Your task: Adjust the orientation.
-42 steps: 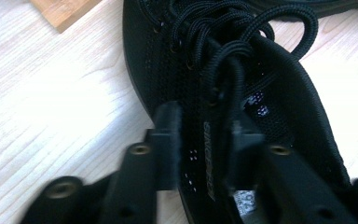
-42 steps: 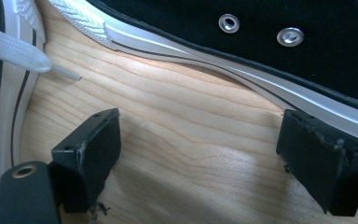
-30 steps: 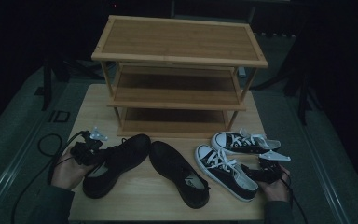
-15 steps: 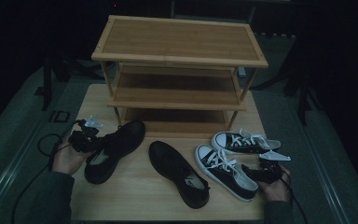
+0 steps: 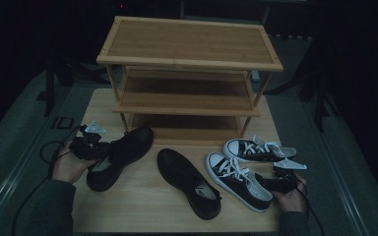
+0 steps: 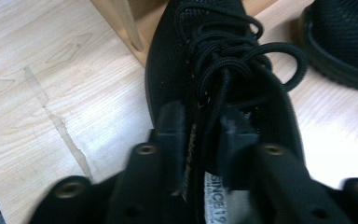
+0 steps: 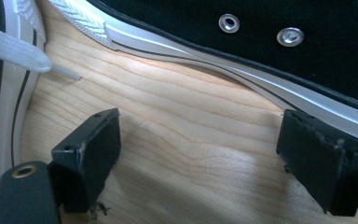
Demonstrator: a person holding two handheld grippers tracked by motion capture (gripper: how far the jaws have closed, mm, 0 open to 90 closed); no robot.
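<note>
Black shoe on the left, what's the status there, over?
Left tongs just opening, astride black shoe's tongue. Right tongs open, idle by sneakers. Rack leg close beside the toe.

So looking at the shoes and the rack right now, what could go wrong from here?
The left gripper has just been opening around the tongue of the left black shoe; its laces loop right beside the pads and could snag as it pulls away. That shoe's toe lies close to the rack leg, so a push forward might bump it. The right gripper stands open, nothing between its pads, with sneaker soles close on either side; a careless move could nudge them.
</note>
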